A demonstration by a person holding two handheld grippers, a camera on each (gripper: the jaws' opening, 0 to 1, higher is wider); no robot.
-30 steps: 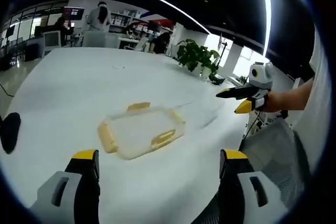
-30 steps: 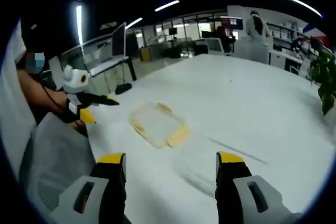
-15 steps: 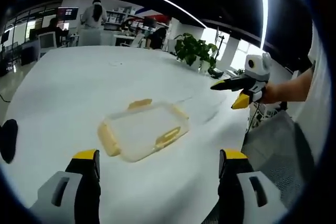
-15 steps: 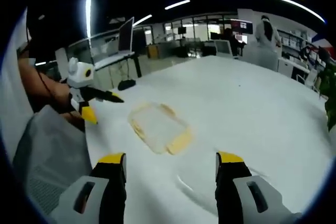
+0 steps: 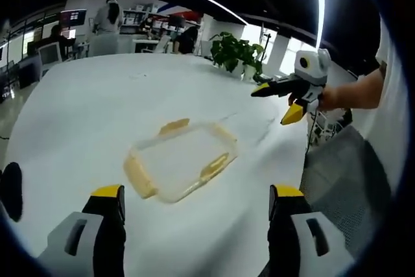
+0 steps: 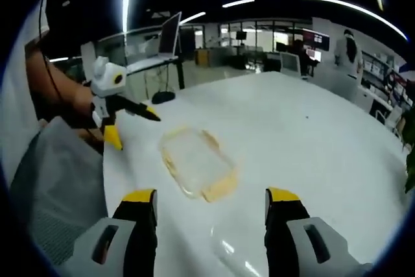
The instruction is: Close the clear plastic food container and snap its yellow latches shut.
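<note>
Tongs, left (image 5: 194, 202) and right (image 6: 211, 202), gape empty, drawn closer above the container (image 5: 180, 160) on the desk (image 5: 84, 108), latches unsnapped.

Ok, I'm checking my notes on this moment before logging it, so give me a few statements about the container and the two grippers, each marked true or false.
1. The clear container lies on the white table. True.
2. The left gripper is clamped on a yellow latch. False: its jaws are open and short of the container.
3. The right gripper holds nothing. True.
4. A potted plant stands at the table's far side in the left gripper view. True.
5. The container is stacked on a second box. False: it rests directly on the table.
</note>
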